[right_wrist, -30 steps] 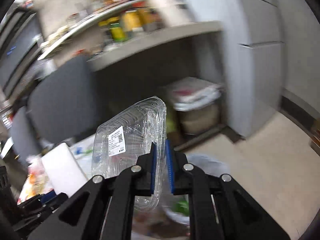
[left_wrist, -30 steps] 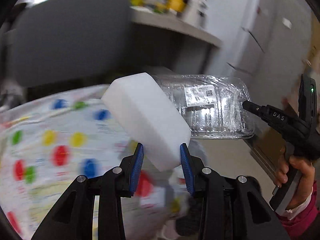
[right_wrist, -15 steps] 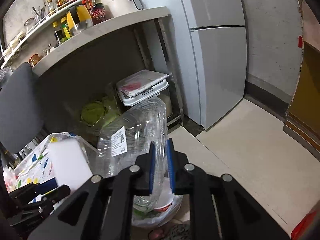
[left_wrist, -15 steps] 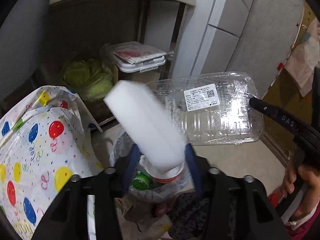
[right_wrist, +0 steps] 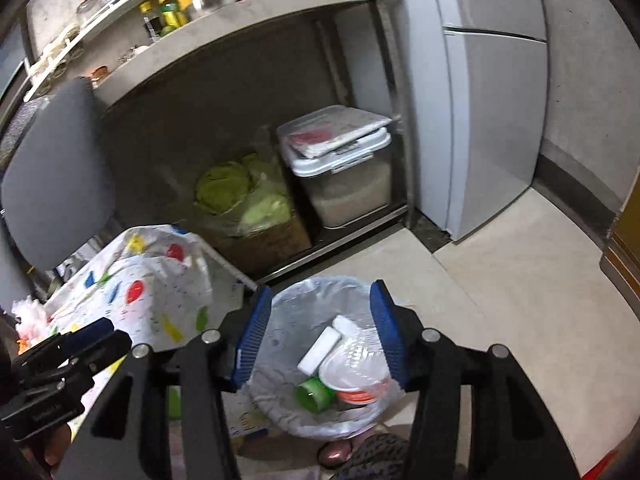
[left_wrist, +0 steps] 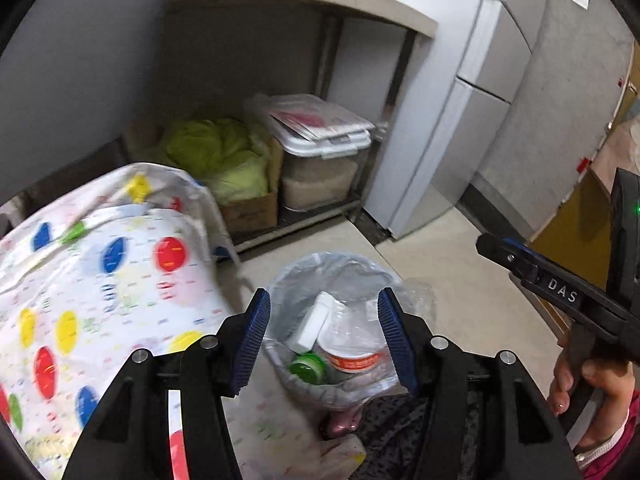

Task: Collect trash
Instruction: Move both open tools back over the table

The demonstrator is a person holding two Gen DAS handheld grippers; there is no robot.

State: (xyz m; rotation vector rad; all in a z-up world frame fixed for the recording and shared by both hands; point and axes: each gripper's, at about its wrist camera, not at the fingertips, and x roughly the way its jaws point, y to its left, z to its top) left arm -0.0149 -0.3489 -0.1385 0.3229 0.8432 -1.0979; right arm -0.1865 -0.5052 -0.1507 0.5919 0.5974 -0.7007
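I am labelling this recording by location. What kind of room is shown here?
Most likely a home kitchen or dining corner. A refrigerator stands beside a counter shelf with jars and bottles, a lidded bin of grain sits under it, and a lined trash bin is on the floor.

Floor (right_wrist: 500, 280): pale tiles ahead of me, dark skirting along the wall.
Wall (right_wrist: 580, 60): grey, rough, on my right.
Fridge (right_wrist: 492, 120): white, two doors, standing beside the shelf unit.
Worktop (right_wrist: 240, 20): grey slab crowded with bottles and jars.
Below the worktop: a lidded bin (right_wrist: 340, 168) and a box (right_wrist: 260, 236) of greens, side by side.
Chair (right_wrist: 56, 176): grey back, on my left.
Cloth (left_wrist: 100, 280): white with coloured spots, near me.
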